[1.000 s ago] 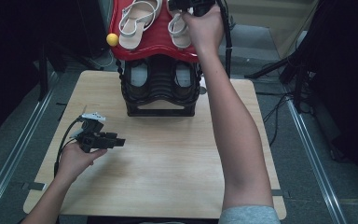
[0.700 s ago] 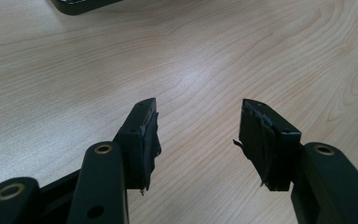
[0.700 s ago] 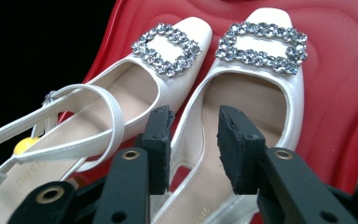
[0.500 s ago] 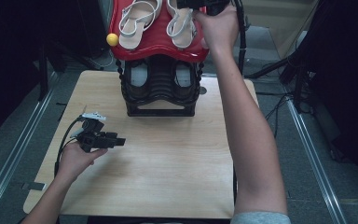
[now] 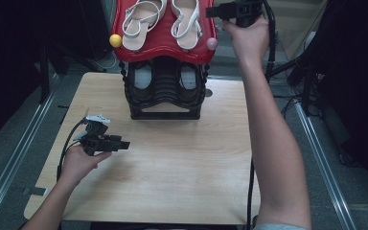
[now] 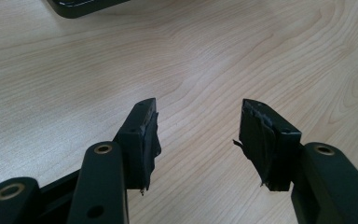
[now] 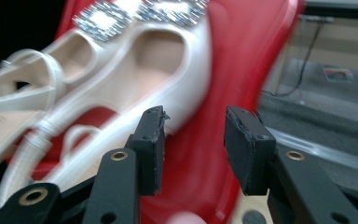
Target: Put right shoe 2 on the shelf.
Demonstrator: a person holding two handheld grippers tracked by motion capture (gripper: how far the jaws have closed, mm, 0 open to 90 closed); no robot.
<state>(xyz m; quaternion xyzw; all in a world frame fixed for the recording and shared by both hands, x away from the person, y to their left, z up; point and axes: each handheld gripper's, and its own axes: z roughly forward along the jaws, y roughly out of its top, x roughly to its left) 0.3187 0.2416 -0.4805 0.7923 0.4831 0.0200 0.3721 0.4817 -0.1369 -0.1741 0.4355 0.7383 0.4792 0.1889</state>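
Resting (image 5: 188,19) at top centre of the high view on the red rack (image 5: 165,48), right of its twin sandal (image 5: 141,19). Judged light, stiff-soled, with thin straps and a glittery buckle; best pinched at the sole edge. Had just been opening, right gripper (image 7: 193,140), nothing between. Hovered open over the worktop (image 5: 172,167), left gripper (image 6: 198,135).

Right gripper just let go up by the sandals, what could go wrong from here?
1. The right gripper, jaws just opened with nothing between them, hangs beside the right sandal; a stray swing could knock it off the red top shelf.
2. That sandal lies near the shelf's edge, so it may slide.
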